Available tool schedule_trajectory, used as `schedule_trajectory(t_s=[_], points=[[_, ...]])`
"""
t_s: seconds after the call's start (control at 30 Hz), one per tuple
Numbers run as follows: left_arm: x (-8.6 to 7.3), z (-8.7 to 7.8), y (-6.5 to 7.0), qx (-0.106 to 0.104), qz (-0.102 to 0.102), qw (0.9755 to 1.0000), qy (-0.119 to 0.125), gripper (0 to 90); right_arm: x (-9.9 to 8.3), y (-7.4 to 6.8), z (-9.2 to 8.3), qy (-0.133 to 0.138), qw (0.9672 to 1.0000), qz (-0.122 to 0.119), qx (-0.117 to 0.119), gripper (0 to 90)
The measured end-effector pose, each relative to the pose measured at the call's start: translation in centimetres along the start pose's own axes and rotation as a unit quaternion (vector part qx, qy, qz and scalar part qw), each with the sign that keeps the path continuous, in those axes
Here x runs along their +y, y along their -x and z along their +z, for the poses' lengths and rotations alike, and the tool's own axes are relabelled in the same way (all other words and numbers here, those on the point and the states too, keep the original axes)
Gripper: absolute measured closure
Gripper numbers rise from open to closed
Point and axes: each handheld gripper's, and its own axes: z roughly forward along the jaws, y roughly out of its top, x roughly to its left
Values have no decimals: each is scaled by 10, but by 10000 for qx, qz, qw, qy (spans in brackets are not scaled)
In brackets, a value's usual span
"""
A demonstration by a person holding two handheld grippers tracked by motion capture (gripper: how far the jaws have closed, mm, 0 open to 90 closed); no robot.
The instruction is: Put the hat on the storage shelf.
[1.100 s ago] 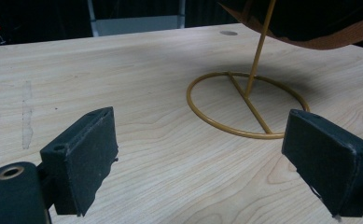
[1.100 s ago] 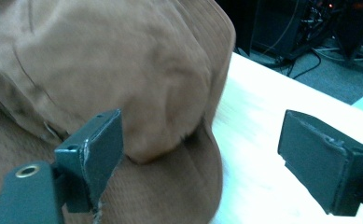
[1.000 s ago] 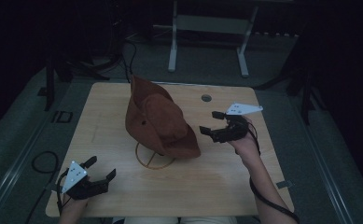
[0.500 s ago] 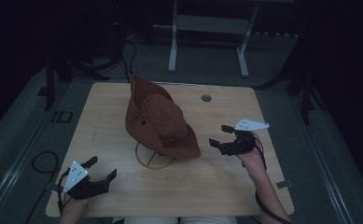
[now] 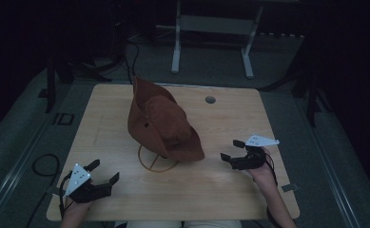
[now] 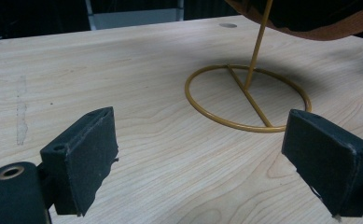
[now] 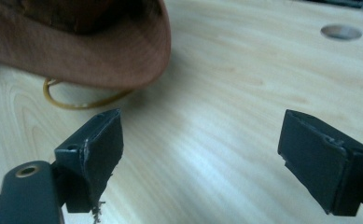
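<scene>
While we hold both grippers low, fingers: spread apart, empty.
Left gripper [image 5: 101,176]: near tabletop's front-left corner.
Right gripper [image 5: 232,151]: just right of brown felt brimmed hat [image 5: 165,121].
Hat: on our yellow wire ring-base stand [image 6: 248,97], mid pale wooden tabletop [image 5: 220,190].

Light wooden table [image 5: 125,118] with round grommet hole [image 5: 210,99] near far edge; yellow wire stand [image 5: 157,164], ring base flat on tabletop, near centre.
</scene>
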Motion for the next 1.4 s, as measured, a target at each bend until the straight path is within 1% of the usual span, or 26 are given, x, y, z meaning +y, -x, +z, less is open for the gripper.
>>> schedule_trajectory(t_s=[0.17, 0.27, 0.33, 0.4, 0.47, 0.67, 0.87, 0.93, 1.17, 1.33, 1.4], points=[[0, 0, 0, -1, -8, 10000, 0, 111, -13, -2, -4, -82, 10000, 24, -53, 140], [-1, 0, 0, 2, -13, 10000, -10, 111, -19, -4, -9, -75, 10000, -32, -29, 140], [-1, 0, 0, 2, -7, 10000, -8, 111, -23, -4, -13, -104, 9999, -62, -65, 140], [-1, 0, 0, 9, -5, 10000, -15, 111, -27, -4, -15, -111, 9999, -56, -44, 140], [-1, 0, 0, 1, -11, 10000, -14, 111, -32, -4, -18, -140, 9998, -73, -88, 139], [-1, 0, 0, 8, -2, 10000, -12, 111, -43, -4, -26, -207, 9997, -11, -141, 139], [-1, 0, 1, 8, 38, 10000, -41, 111, -51, -3, -37, -189, 9996, 49, -216, 139], [-1, 0, 1, 13, 16, 10000, -31, 111, -54, -2, -40, -195, 9994, 32, -288, 139], [-1, 0, 1, 24, 24, 10000, -35, 111, -63, 5, -52, -240, 9981, 102, -559, 139], [-1, 0, 1, 26, 23, 10000, -31, 111, -67, 11, -57, -229, 9968, 202, -737, 139], [-1, 0, 1, 23, 30, 10000, -36, 111, -68, 13, -57, -227, 9965, 205, -772, 139]])
